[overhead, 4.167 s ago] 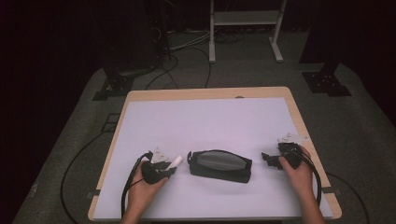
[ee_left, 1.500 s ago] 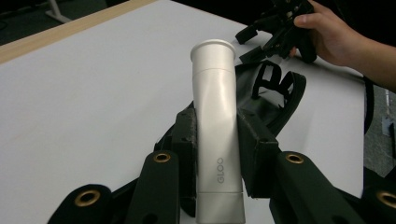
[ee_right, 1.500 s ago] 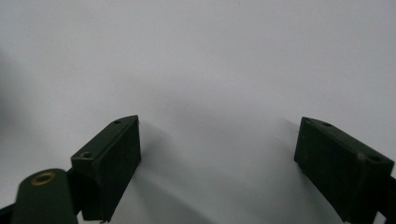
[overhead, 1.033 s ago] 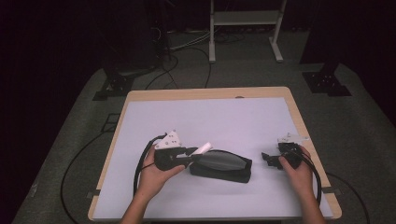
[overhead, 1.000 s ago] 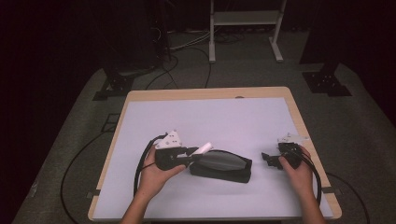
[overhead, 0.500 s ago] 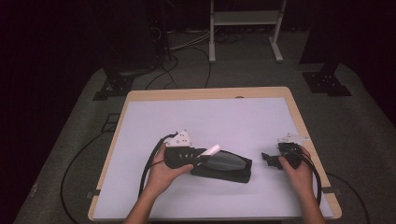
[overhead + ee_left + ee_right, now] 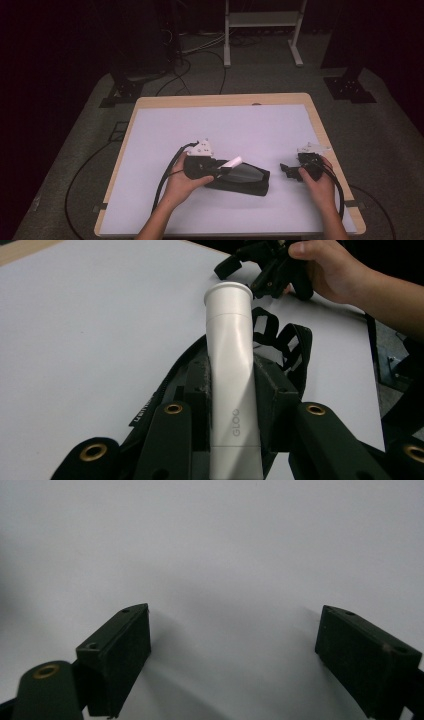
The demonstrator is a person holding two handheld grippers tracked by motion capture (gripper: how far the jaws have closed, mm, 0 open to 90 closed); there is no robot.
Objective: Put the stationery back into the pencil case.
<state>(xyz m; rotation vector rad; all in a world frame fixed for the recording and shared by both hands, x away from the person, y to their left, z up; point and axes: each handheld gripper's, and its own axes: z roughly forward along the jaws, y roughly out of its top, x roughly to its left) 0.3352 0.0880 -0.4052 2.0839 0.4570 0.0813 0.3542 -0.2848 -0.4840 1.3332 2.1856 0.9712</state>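
While the left gripper [image 7: 226, 168] sits over the left end of a black zip pouch [image 7: 245, 179], its jaws are clamped tight on a white tube [image 7: 232, 385] with "GLOO" printed on it, cap end pointing away toward the person's other hand. From the high view the tube [image 7: 231, 162] pokes out to the right, just above the pouch, which lies on the white table top [image 7: 225, 125] near the front edge. In the left gripper view the pouch's black webbing strap [image 7: 287, 345] loops just past the tube. Over on the right, well apart from the pouch, the right gripper [image 7: 289, 171] rests on the table with its jaws spread wide, nothing between them.
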